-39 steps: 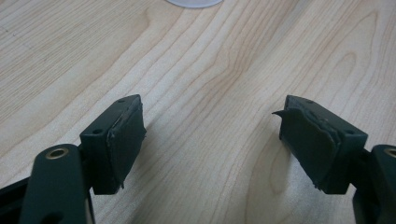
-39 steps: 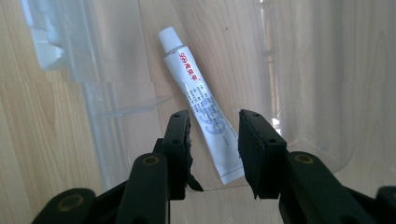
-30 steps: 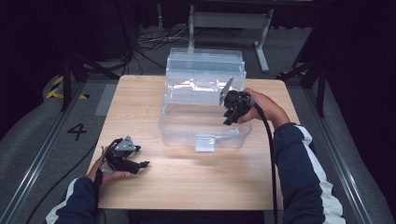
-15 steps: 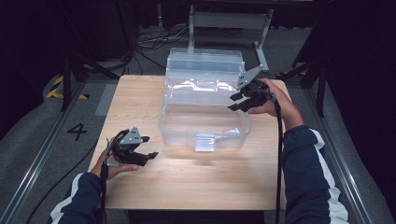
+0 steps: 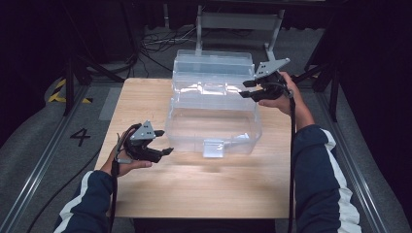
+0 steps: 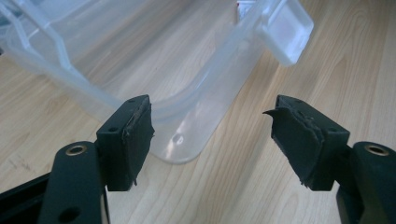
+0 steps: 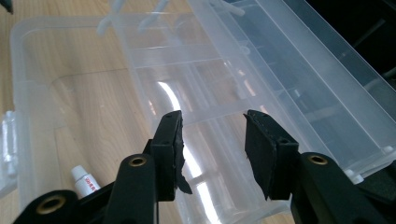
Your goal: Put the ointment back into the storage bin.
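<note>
Bright tabletop, dark surroundings, glare on clear plastic, slightly soft focus

In the right gripper view a small white tube (image 7: 85, 182) with red print lies in the clear plastic box (image 7: 60, 93), its lower end hidden behind the left-hand jaw and its lettering too small to read. In the left gripper view the box's latch tab (image 6: 284, 29) is out of focus and the box runs off the top edge. From the high view, what lies inside the box cannot be made out through the glare.

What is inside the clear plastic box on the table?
Inside the clear plastic box lies a small white tube with red print, near one wall. The wooden table shows through the floor. The raised lid and glare hide part of the inside.
</note>
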### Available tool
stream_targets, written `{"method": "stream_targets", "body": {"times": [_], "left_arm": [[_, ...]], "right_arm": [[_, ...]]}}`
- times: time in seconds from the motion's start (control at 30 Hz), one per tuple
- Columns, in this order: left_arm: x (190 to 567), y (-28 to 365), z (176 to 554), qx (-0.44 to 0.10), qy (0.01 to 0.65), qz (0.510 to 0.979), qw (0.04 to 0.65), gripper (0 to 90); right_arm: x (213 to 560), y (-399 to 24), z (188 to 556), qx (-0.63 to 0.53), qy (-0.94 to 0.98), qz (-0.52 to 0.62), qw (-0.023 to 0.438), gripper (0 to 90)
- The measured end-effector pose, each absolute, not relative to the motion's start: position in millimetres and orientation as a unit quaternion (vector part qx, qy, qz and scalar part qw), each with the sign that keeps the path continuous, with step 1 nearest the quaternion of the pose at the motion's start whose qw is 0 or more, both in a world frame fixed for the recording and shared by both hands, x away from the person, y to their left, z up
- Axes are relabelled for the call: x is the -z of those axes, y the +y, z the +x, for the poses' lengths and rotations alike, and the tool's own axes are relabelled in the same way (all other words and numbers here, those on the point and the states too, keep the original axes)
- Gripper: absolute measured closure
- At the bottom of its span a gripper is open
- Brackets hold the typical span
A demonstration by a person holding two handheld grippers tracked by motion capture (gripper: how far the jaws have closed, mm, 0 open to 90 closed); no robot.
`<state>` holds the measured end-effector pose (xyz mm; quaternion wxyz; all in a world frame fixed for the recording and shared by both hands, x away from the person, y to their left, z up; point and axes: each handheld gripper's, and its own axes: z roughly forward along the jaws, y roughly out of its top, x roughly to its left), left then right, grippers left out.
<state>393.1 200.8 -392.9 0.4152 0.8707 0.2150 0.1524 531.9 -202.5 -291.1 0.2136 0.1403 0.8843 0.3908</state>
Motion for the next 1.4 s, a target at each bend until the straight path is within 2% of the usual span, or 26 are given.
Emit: {"method": "stream_targets", "body": {"times": [0.4, 0.57, 0.63, 1.0, 1.1, 1.23, 1.4], "left_arm": [[386.7, 179.1, 408.8, -0.145, 0.197, 0.876, 0.415, 30.0], [388.2, 170.7, 415.3, -0.144, 0.191, 0.882, 0.407, 31.7], [389.0, 168.6, 417.9, -0.138, 0.190, 0.883, 0.407, 37.1], [397.8, 162.5, 429.9, -0.125, 0.183, 0.896, 0.385, 45.5], [400.2, 159.2, 432.4, -0.119, 0.177, 0.901, 0.377, 49.3], [401.6, 152.5, 436.3, -0.119, 0.157, 0.918, 0.343, 54.9], [401.4, 144.9, 438.9, -0.124, 0.143, 0.932, 0.309, 61.1]], "right_arm": [[296.1, -202.3, 559.9, -0.397, 0.869, 0.179, 0.236, 53.8], [298.3, -203.9, 569.2, -0.400, 0.867, 0.196, 0.225, 52.4], [299.5, -203.9, 574.3, -0.393, 0.869, 0.203, 0.220, 52.1], [309.8, -191.3, 583.8, -0.364, 0.885, 0.201, 0.207, 51.9], [312.1, -185.0, 584.7, -0.348, 0.891, 0.197, 0.214, 52.8], [311.5, -182.9, 586.4, -0.341, 0.893, 0.194, 0.222, 59.1], [308.9, -184.6, 588.6, -0.341, 0.893, 0.203, 0.211, 65.3]]}}
